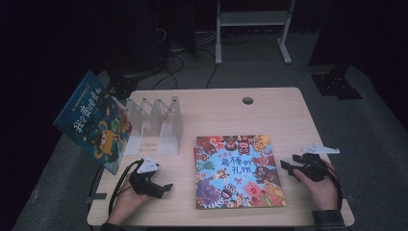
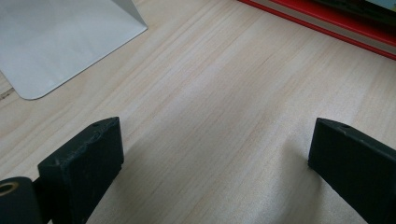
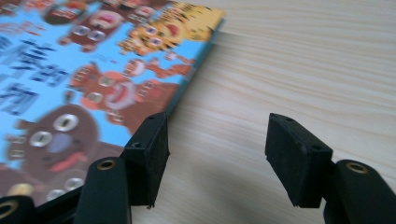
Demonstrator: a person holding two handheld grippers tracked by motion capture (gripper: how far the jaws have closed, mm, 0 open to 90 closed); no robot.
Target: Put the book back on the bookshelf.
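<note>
Fingers of both grippers gape, gripping nothing; two picture books (image 1: 238, 171) (one flat, one propped).

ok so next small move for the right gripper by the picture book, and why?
Probably slide the right gripper a little further toward the picture book, so the near edge comes between its jaws. The book lies flat on the table. The jaws stand open with bare wood between them, one pad right at that edge. The left gripper is open too, over bare wood.
</note>
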